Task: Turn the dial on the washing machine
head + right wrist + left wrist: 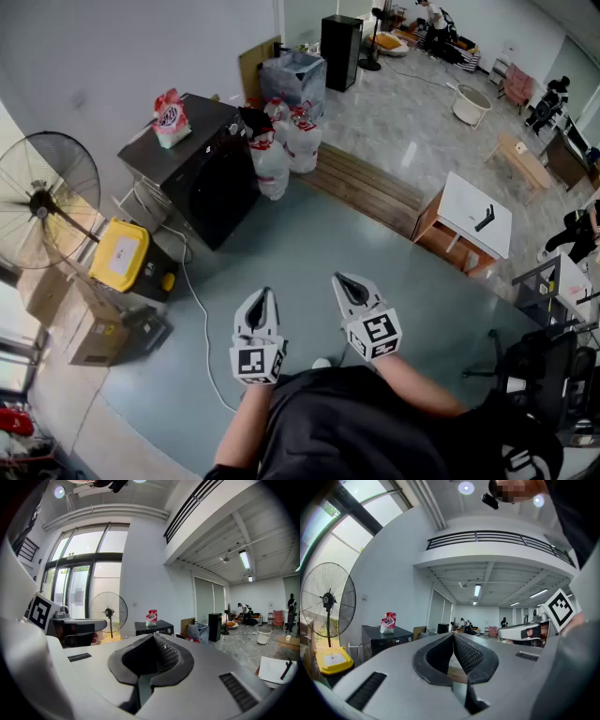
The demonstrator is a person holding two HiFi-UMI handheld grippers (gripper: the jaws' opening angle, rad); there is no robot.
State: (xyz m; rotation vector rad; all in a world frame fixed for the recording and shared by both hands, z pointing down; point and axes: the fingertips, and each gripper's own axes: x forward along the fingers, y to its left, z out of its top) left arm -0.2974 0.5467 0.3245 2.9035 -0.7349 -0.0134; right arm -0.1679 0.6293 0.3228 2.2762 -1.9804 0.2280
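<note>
The black washing machine (202,178) stands against the left wall, well ahead of me across the grey floor, with a pink bag (171,117) on its top. It also shows small and far off in both gripper views, as the washing machine (386,638) and the washing machine (154,628). Its dial is a tiny round knob (169,630) at the right end of the front panel. My left gripper (265,296) and right gripper (346,282) are held side by side near my body. Both are shut with nothing between the jaws, and both point toward the machine.
A standing fan (42,202), a yellow-lidded box (120,255) and cardboard boxes (80,323) sit left of the machine. A white cable (192,291) trails over the floor. Filled plastic bags (281,145) lie to its right, then a wooden step (370,187) and a white table (473,216).
</note>
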